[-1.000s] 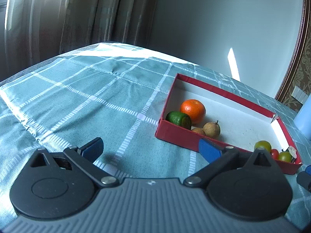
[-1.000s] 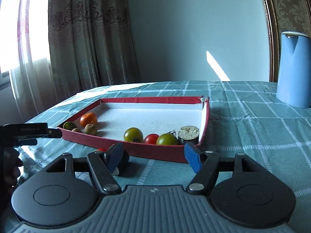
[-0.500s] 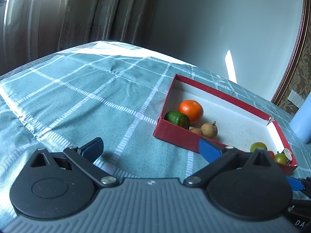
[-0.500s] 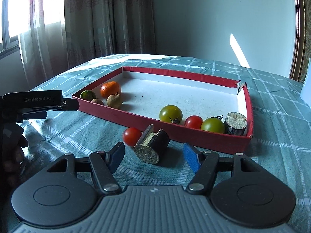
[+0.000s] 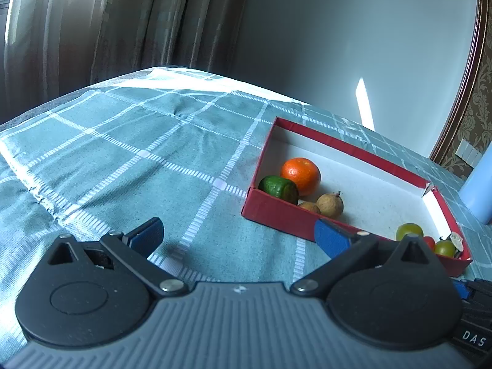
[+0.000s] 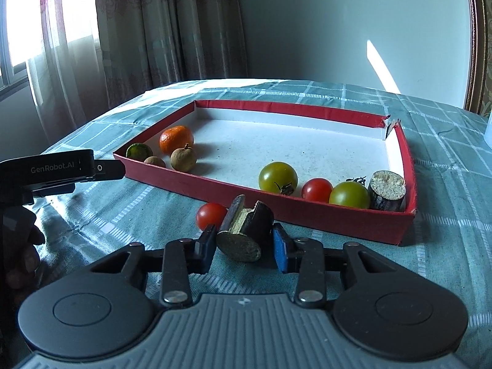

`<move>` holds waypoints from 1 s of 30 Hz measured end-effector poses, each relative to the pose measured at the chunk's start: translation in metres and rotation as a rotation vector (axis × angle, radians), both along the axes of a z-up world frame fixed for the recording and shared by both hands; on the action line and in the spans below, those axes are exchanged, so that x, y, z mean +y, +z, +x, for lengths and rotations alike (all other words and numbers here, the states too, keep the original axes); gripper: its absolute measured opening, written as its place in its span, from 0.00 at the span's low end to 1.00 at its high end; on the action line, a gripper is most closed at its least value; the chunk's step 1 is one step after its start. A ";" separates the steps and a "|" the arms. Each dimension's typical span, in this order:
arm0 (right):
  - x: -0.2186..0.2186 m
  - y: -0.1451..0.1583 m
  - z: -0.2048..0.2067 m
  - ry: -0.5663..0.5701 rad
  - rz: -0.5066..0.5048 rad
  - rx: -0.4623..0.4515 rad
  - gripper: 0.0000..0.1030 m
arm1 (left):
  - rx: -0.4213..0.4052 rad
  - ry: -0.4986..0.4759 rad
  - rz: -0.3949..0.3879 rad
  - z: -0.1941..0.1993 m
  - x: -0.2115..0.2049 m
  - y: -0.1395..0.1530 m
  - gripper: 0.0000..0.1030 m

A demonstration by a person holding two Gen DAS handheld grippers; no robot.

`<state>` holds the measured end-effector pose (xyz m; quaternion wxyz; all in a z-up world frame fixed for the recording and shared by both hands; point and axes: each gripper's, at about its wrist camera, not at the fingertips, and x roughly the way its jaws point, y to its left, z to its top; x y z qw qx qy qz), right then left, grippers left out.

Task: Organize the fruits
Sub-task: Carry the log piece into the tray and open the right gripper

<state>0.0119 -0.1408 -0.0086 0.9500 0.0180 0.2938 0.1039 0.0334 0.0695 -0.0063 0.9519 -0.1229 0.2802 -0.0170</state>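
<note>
Between the closing right claw (image 6: 244,247) pads, dark cut stalk piece (image 6: 246,232), contact unclear, left claw (image 5: 238,235) released.

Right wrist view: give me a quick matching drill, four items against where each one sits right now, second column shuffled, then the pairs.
Items:
1. orange
2. dark cut piece
3. red tomato
4. green tomato

Places:
A. on the cloth outside the red tray, left of the dark cut piece
B. between the fingers of the right gripper
C. inside the tray, far left corner group
D. inside the tray by the near wall, beside a second red tomato

Pairs: 1-C, 2-B, 3-A, 4-D
</note>
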 end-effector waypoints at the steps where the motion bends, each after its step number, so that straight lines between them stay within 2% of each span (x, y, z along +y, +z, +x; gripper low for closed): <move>1: -0.001 0.001 -0.002 -0.002 0.003 -0.008 0.36 | 0.000 0.000 0.000 0.000 0.000 0.000 1.00; 9: -0.009 0.015 -0.020 -0.020 -0.005 -0.091 0.36 | 0.004 -0.001 0.010 0.000 -0.001 0.000 1.00; 16: -0.029 0.042 -0.011 -0.081 0.009 -0.181 0.36 | 0.012 0.002 0.031 0.002 -0.004 -0.001 1.00; 22: -0.044 0.043 0.021 -0.129 0.001 -0.169 0.36 | 0.015 0.005 0.051 0.002 -0.005 -0.001 1.00; 30: -0.055 0.022 0.042 -0.165 0.019 -0.136 0.36 | 0.017 0.002 0.079 0.003 -0.009 0.000 1.00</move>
